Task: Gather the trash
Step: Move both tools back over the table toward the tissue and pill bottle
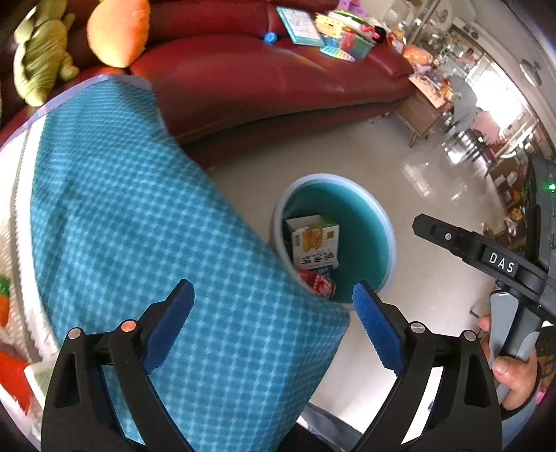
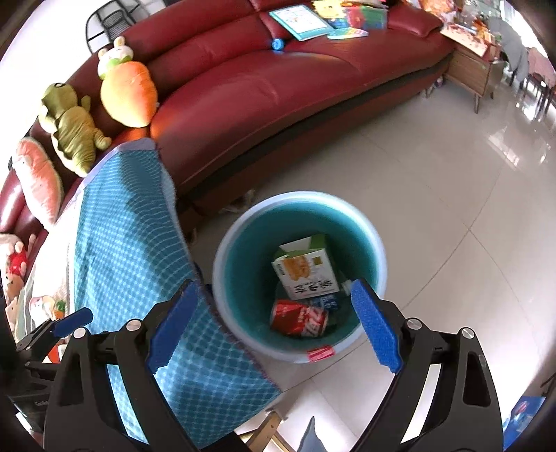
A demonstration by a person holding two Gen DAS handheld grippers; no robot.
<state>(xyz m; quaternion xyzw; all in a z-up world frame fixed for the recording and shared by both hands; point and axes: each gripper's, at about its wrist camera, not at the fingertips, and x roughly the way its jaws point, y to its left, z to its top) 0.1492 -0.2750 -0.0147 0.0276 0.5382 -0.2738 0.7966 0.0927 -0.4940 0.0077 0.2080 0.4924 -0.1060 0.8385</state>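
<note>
A round bin (image 2: 299,205) with a pale rim and teal inside stands on the tiled floor beside the cloth-covered table. Inside it lie a white and green carton (image 2: 305,274), a red drink can (image 2: 299,318) and a small blue item (image 2: 328,300). My right gripper (image 2: 274,323) hangs open above the bin's near side, nothing between its blue pads. In the left wrist view the bin (image 1: 382,215) shows past the cloth edge, holding the carton (image 1: 314,245) and can (image 1: 318,285). My left gripper (image 1: 274,323) is open and empty over the cloth corner.
A teal checked cloth (image 1: 146,226) covers the table on the left. A red leather sofa (image 2: 264,94) curves behind, with plush toys (image 2: 127,90) and books (image 2: 299,19) on it. A wooden side table (image 2: 469,73) stands far right. A hand holds the right gripper's handle (image 1: 514,375).
</note>
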